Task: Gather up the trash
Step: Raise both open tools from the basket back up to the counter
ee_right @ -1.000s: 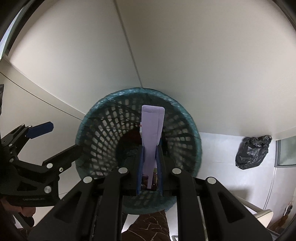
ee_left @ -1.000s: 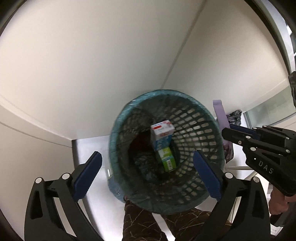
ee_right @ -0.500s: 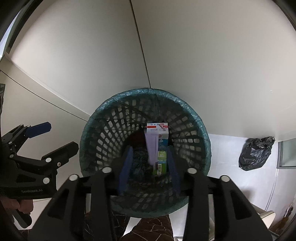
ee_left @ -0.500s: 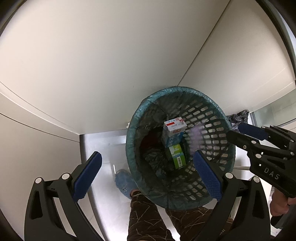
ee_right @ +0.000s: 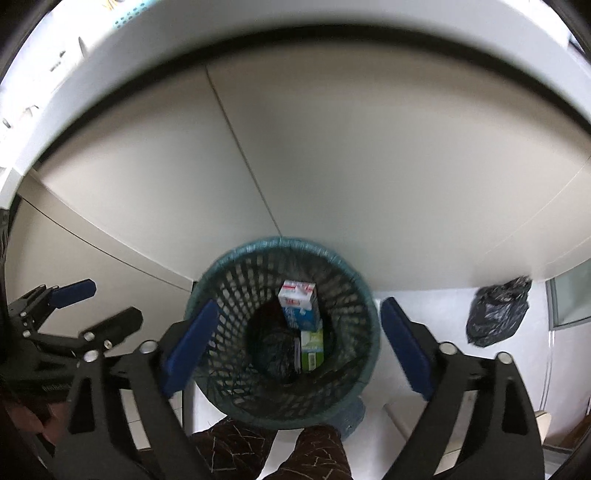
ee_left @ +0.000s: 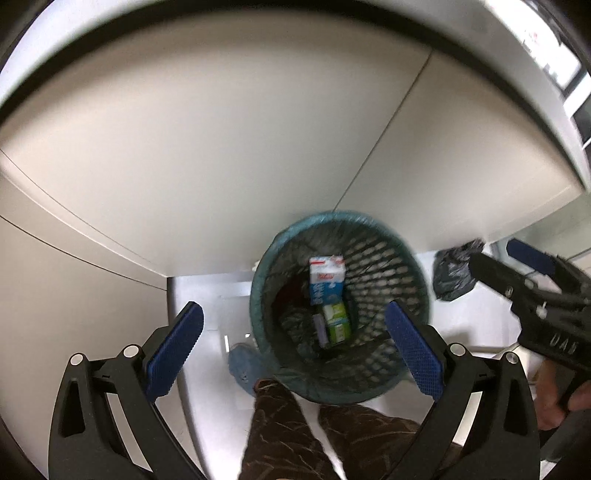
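A teal mesh trash basket [ee_left: 402, 254] stands on the floor against beige cabinet doors; it also shows in the right wrist view [ee_right: 218, 280]. Inside lie a white-and-blue carton [ee_left: 327, 278] [ee_right: 300, 304], a green-and-white carton [ee_left: 337, 320] [ee_right: 312, 349], a pale purple box [ee_left: 320, 329] beside it and dark crumpled trash. My left gripper [ee_left: 293, 347] is open and empty above the basket. My right gripper [ee_right: 295, 345] is open and empty above it too, and shows at the right of the left wrist view [ee_left: 517, 269].
A tied black trash bag [ee_right: 496, 312] [ee_left: 452, 273] sits on the white floor right of the basket. A white countertop edge [ee_right: 295, 22] runs above the cabinets. The person's brown-patterned trouser legs [ee_left: 291, 432] and a blue shoe [ee_left: 242, 365] are just below the basket.
My right gripper opened and dropped the pale purple box into the basket. Both grippers have pulled up and back, so the basket looks smaller and the countertop edge has come into view.
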A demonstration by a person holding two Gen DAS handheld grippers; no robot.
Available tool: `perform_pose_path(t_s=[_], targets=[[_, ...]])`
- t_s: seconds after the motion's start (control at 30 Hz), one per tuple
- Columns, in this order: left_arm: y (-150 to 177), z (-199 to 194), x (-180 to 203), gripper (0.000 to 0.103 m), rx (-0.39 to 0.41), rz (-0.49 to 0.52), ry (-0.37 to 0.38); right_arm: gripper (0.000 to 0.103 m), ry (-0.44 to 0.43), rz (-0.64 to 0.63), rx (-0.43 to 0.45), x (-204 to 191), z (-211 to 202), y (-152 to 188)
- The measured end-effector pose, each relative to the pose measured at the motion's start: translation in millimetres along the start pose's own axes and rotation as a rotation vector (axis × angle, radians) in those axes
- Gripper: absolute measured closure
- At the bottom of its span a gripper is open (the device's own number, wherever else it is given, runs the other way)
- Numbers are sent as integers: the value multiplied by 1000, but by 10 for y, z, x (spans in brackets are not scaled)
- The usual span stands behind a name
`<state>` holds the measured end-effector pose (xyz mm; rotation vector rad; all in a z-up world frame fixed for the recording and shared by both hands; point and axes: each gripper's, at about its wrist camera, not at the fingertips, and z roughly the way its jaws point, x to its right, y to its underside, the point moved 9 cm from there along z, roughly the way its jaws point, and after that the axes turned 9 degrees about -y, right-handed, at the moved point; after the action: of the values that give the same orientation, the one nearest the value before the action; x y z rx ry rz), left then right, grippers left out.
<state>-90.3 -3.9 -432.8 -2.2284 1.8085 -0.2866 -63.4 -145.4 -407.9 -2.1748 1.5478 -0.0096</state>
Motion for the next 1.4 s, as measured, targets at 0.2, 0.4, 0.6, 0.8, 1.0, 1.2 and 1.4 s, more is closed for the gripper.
perform_pose_path(t_s=[0.2,0.4,0.6,0.8,1.0,1.2,1.4], targets=[[-349,-593,-3,6,52,-55,-14,11,55,-59,78,-34,-611,-327],[-724,-1135,11,6,145,-42,-29,11,80,-90,158,-104,-1218,-686],[-1067,-1555,63,7,197,-4,1,11,67,-85,221,-195,-1717,-1048],[-1460,-2006,91,6,285,14,28,11,119,-108,311,-323,-2145,-1474],[-1854,-2320,-1,6,337,26,47,11,124,-49,359,-379,-2339,-1878],[-2250,-2385,-105,6,360,38,53,11,165,-18,391,-354,-2431,-2226],[-2542,-2369,-16,6,366,32,62,11,186,0,404,-153,-2517,-2494]])
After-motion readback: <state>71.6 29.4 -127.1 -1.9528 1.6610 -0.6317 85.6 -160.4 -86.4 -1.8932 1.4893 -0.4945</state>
